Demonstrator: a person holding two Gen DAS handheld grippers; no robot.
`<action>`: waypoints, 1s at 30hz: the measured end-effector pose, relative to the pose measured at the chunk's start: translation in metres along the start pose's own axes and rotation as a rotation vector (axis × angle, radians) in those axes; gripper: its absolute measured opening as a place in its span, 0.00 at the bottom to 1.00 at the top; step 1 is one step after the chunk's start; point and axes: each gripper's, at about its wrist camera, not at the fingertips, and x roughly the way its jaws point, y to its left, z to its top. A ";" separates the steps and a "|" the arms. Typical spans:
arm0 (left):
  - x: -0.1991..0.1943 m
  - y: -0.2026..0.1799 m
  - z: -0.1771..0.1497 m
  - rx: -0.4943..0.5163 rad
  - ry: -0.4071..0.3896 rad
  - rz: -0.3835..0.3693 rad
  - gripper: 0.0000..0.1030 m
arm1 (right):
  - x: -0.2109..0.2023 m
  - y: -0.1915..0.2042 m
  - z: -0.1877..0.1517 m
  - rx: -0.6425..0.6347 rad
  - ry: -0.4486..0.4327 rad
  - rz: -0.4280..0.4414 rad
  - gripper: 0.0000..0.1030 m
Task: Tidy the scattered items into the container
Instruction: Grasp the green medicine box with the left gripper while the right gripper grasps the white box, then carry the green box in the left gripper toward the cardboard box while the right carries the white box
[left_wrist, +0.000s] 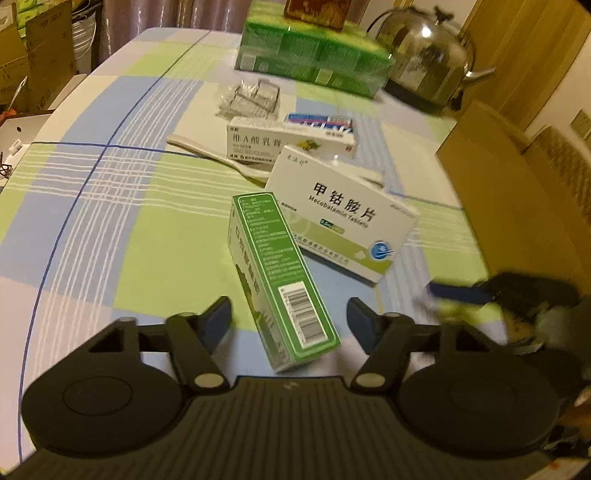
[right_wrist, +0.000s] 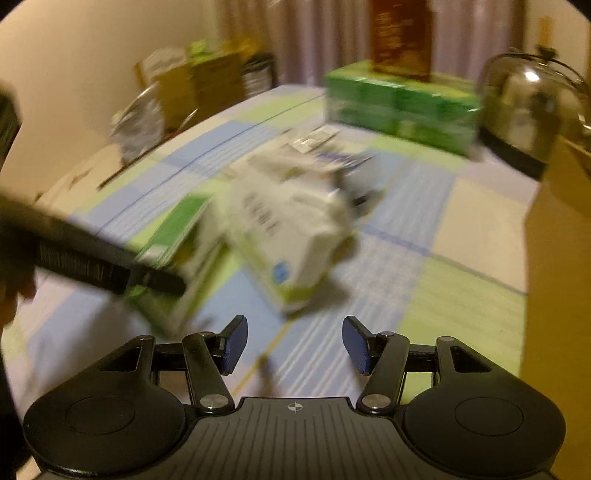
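Note:
A green medicine box (left_wrist: 282, 280) lies on the checked tablecloth between the fingers of my open left gripper (left_wrist: 290, 319), which do not touch it. Behind it lies a white Mecobalamin box (left_wrist: 341, 216), then a white box (left_wrist: 288, 142), a blue-striped box (left_wrist: 319, 123), a white spoon (left_wrist: 218, 155) and foil blister packs (left_wrist: 251, 98). The cardboard container (left_wrist: 509, 206) stands at the right. My right gripper (right_wrist: 293, 343) is open and empty above the cloth. Its view is blurred and shows the white box (right_wrist: 291, 229), the green box (right_wrist: 177, 254) and the left gripper (right_wrist: 92, 254).
A green wrapped pack (left_wrist: 314, 62) with a brown box on top stands at the far table edge. A steel kettle (left_wrist: 428, 55) stands at the back right. The right gripper's blue finger (left_wrist: 458, 293) reaches in beside the container. Cardboard boxes stand past the table's left edge.

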 end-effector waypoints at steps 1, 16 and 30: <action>0.003 -0.001 0.002 0.003 0.010 0.015 0.36 | 0.001 -0.004 0.006 0.012 -0.010 0.001 0.54; -0.006 0.009 -0.006 0.097 0.035 0.074 0.25 | 0.022 0.003 0.035 -0.031 0.005 0.072 0.22; -0.027 -0.001 -0.038 0.130 0.061 0.050 0.25 | -0.061 0.060 -0.041 -0.072 0.130 -0.059 0.23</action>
